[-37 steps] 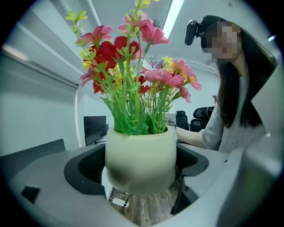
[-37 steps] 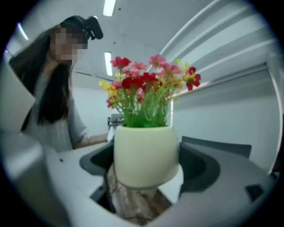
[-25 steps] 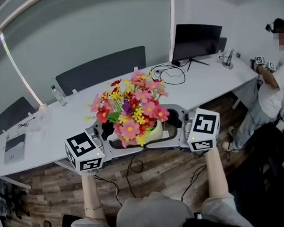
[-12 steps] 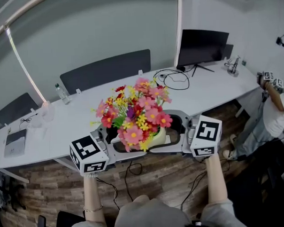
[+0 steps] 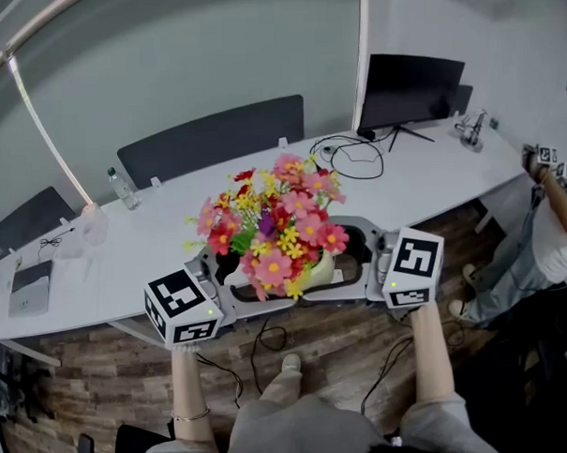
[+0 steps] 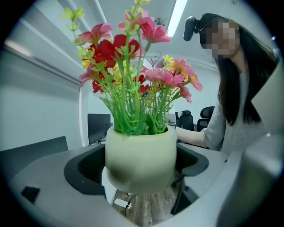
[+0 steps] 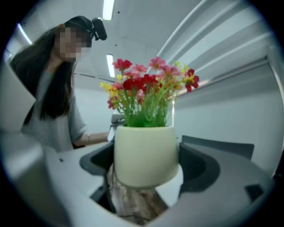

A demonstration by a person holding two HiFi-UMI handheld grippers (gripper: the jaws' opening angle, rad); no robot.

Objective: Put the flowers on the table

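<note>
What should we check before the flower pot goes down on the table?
1. Both claws holding the flower pot: ok. The left claw and right claw each have it between their jaws.
2. Pot upright: ok. The flowers point up.
3. Pot above the table: not ok. The wooden floor shows under it.
4. Landing spot bare: ok. The tabletop just past the flowers looks bare, and the cables lie farther back.
5. Pot's underside flat: cannot tell, since no view shows it.
</note>
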